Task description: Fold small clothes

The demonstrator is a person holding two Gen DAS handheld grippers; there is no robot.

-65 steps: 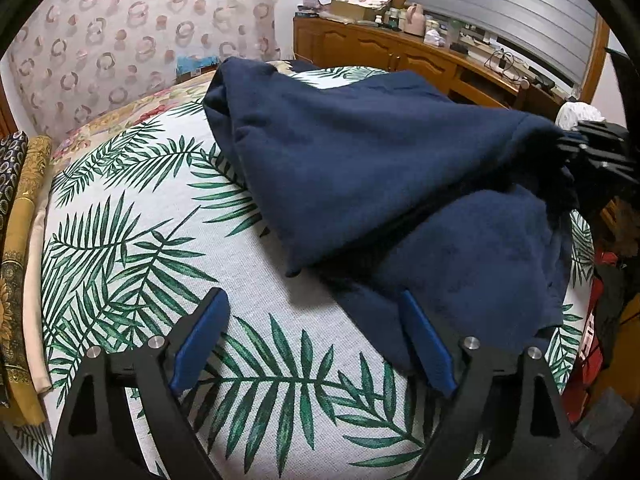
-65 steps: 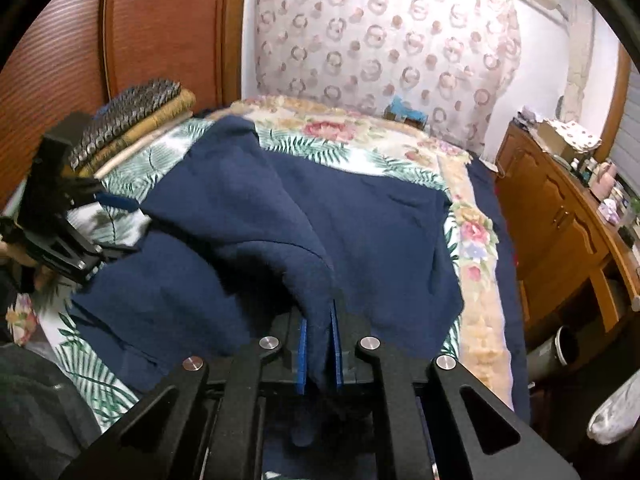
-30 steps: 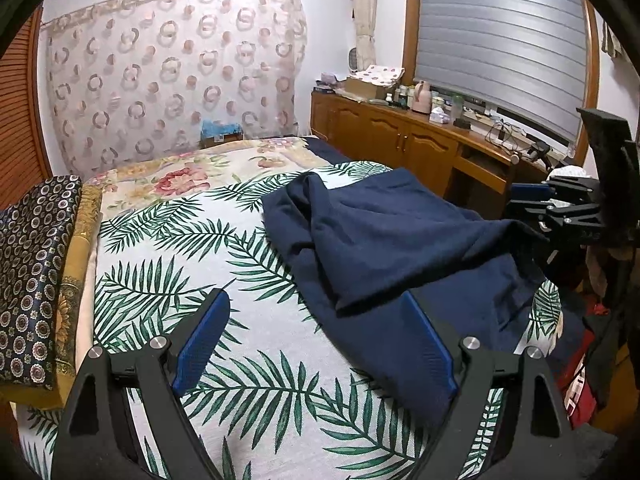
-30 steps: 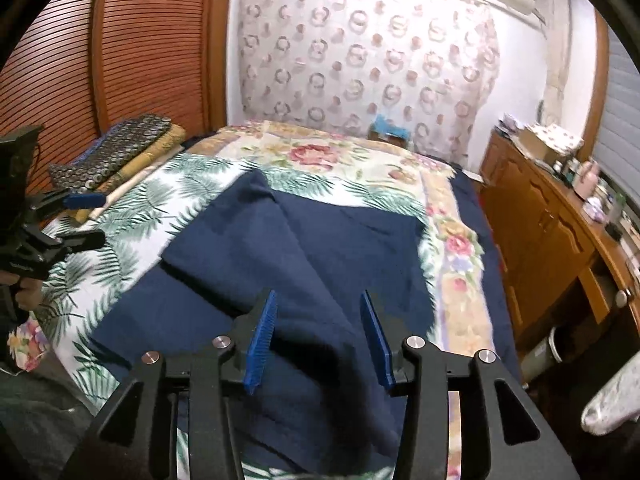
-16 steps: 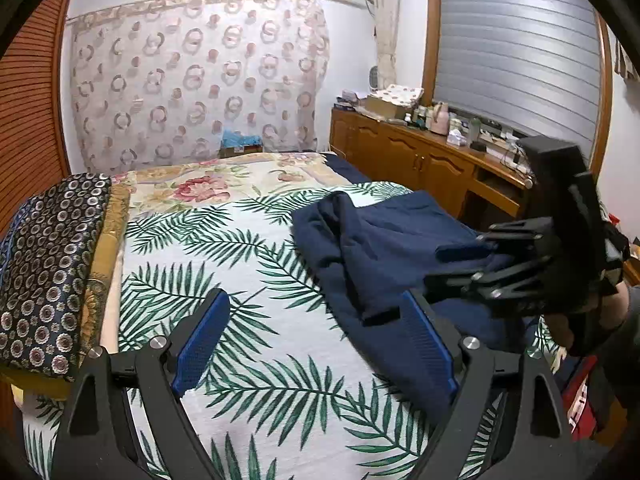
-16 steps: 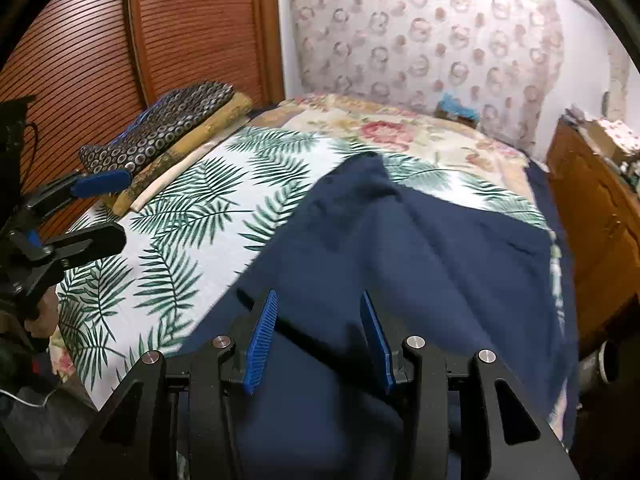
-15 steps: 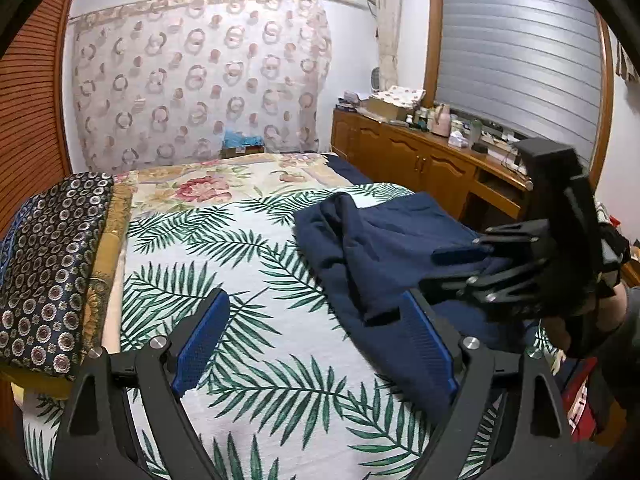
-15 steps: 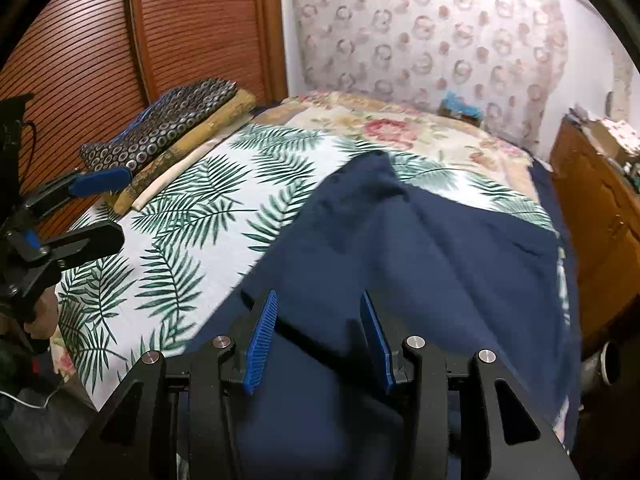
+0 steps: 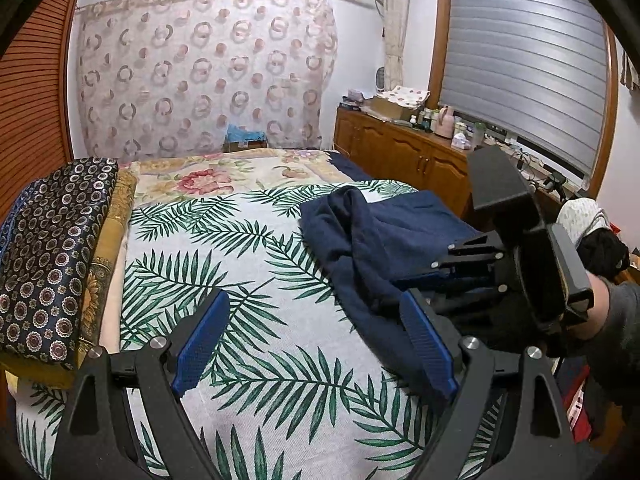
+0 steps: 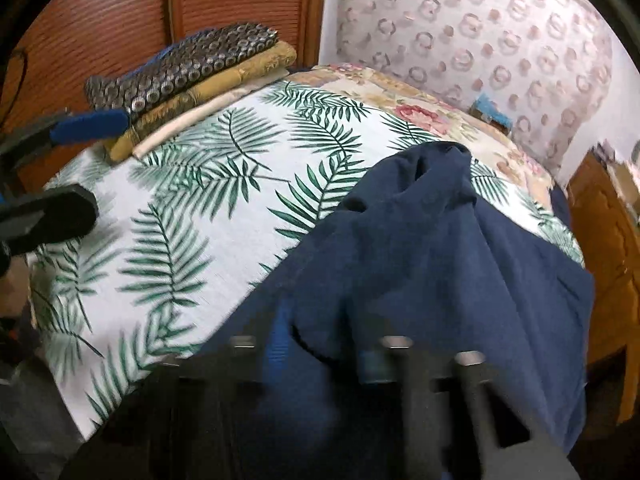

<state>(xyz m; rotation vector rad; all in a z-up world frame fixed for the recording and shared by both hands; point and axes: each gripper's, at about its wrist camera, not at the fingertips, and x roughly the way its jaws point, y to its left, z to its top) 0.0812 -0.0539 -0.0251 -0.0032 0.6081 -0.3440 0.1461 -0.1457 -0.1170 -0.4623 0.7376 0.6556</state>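
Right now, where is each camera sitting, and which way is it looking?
Left wrist: on the left tongs, held wide open, looking along the bed toward the curtain; the right tongs and a sleeve show at right.
Right wrist: on the right tongs, blurred, looking across the bed toward the wooden doors; the left tongs show at left.
Both see the blue clothing, the leafy bedspread and the folded stack.

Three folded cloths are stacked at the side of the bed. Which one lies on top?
The dark blue cloth with the small round medallions lies on top. Under it is the golden yellow cloth, and the plain cream cloth is lowest.
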